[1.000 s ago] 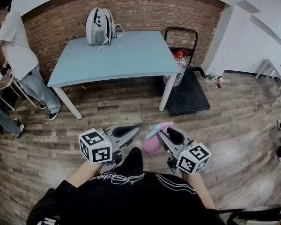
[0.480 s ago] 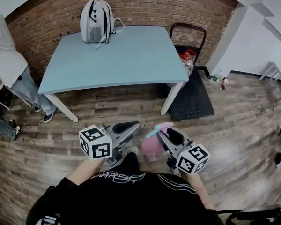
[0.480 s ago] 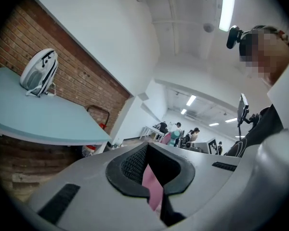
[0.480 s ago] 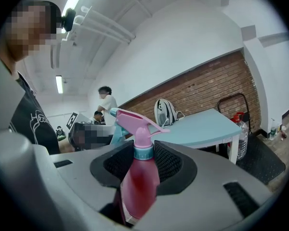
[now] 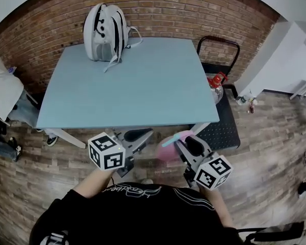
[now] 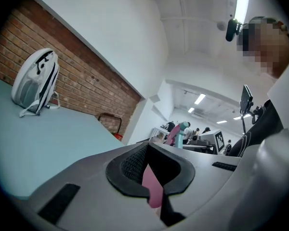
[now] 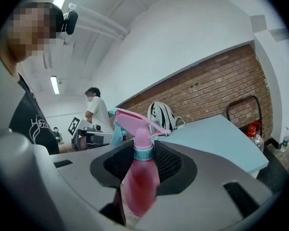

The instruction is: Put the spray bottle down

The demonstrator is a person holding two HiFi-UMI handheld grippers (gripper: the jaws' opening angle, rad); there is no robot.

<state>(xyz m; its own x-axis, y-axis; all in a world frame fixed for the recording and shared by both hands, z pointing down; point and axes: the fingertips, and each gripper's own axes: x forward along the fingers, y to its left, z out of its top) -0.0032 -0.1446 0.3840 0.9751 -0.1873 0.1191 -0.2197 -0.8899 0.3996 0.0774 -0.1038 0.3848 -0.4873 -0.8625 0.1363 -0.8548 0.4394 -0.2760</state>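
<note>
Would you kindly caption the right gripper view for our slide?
Right gripper holding a pink spray bottle upright, pale blue table and white backpack ahead.

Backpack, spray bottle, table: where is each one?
Backpack [image 5: 105, 32]: head view, on its pale front.
Spray bottle [image 7: 137, 184]: right gripper view, on its pink body.
Table [image 5: 143, 91]: head view, on its bare blue top.

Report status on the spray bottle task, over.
Right gripper shut on spray bottle, held short of the table. Left gripper slightly open, empty. Backpack on table's far side.
</note>
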